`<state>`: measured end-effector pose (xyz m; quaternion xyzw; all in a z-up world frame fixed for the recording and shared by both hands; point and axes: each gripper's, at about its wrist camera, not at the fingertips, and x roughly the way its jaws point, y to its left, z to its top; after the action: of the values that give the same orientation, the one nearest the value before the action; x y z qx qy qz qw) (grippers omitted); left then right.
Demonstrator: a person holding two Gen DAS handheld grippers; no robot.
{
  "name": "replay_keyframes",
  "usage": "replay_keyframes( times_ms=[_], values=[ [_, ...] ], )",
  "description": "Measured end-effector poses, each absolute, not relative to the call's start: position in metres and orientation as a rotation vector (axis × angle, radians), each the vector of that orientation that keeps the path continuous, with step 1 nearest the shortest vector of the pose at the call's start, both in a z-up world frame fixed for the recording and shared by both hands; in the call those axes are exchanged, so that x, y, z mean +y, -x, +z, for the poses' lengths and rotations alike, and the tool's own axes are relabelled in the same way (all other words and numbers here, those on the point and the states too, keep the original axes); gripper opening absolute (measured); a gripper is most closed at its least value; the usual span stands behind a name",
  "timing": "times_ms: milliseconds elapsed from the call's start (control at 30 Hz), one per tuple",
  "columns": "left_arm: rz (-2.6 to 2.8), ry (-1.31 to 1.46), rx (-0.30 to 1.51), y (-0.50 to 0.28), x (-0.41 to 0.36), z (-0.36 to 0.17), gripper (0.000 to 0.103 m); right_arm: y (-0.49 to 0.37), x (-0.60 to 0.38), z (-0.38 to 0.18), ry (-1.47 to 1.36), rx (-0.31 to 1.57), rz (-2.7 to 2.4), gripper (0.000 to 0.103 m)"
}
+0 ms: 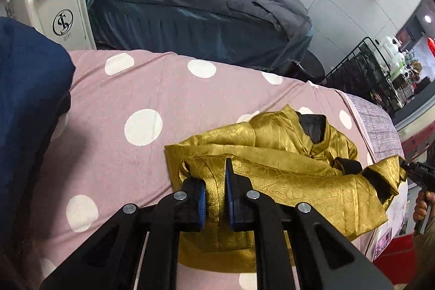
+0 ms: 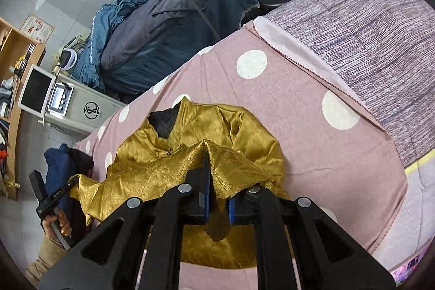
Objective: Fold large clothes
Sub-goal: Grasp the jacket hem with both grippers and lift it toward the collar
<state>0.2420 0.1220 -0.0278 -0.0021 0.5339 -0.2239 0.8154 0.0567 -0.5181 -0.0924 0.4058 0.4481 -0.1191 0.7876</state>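
The lower hem of the gold jacket [image 1: 272, 154] is hidden behind the black arms of the left gripper [image 1: 214, 192], and the cloth pinched there cannot be followed further. In the right wrist view, the right gripper [image 2: 217, 189] covers the jacket's near edge. The dark blue garment [image 1: 27, 99] is cut off by the picture's left edge.

bedspread [image 1: 141, 89] pink, white dots | second bed [image 1: 190, 7] dark blue-grey covers | cream machine [image 1: 51, 2] beside it
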Motion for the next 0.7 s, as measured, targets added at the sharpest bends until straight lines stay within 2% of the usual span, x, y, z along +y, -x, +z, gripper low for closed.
replay_keyframes(
  times_ms=[433,633,700],
  values=[
    [-0.357,-0.009,1.34,-0.313,0.083,-0.113,0.014,-0.126,-0.559,-0.177,-1.043,1.095,-0.346,0.01],
    [-0.299,0.158,1.416,-0.326,0.093,-0.137,0.018,-0.14,-0.562,-0.212,-1.108,1.17,-0.358,0.01],
    [-0.303,0.235,1.414,-0.329,0.101,-0.134,0.02,-0.138,-0.566,-0.216,-1.162,1.155,-0.355,0.015]
  ],
)
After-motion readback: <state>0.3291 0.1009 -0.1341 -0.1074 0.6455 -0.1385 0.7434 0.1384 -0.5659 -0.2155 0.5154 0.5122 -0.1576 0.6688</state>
